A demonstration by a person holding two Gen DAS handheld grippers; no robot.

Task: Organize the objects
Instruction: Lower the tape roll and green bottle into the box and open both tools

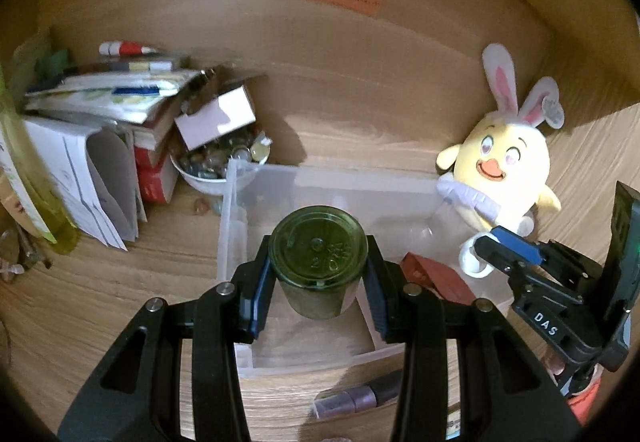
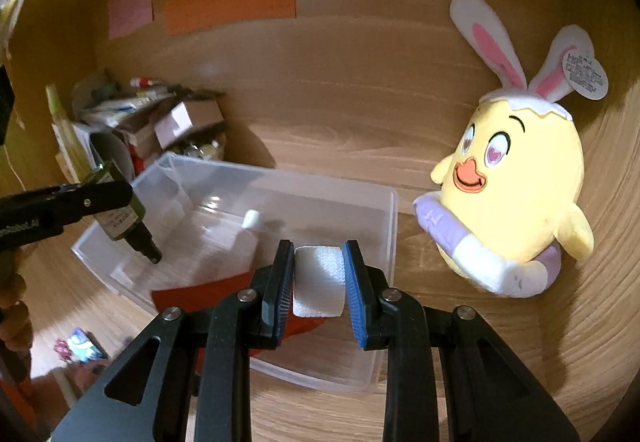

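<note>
My left gripper [image 1: 318,278] is shut on a dark green glass bottle [image 1: 318,262], held bottom-up over the clear plastic bin [image 1: 232,202]. In the right wrist view the bottle [image 2: 120,218] hangs cap-down above the bin's left end [image 2: 120,266]. My right gripper [image 2: 319,278] is shut on a white foam block [image 2: 319,278] over the bin's near right side; in the left wrist view it [image 1: 486,242] holds a white piece. A red card [image 2: 192,296] and a white tube [image 2: 250,230] lie inside the bin.
A yellow chick plush with bunny ears [image 2: 516,194] leans on the wooden wall right of the bin. A pile of books, papers and a box [image 1: 120,110] and a bowl of stones [image 1: 216,162] stand at the left. A purple object [image 1: 352,398] lies in front of the bin.
</note>
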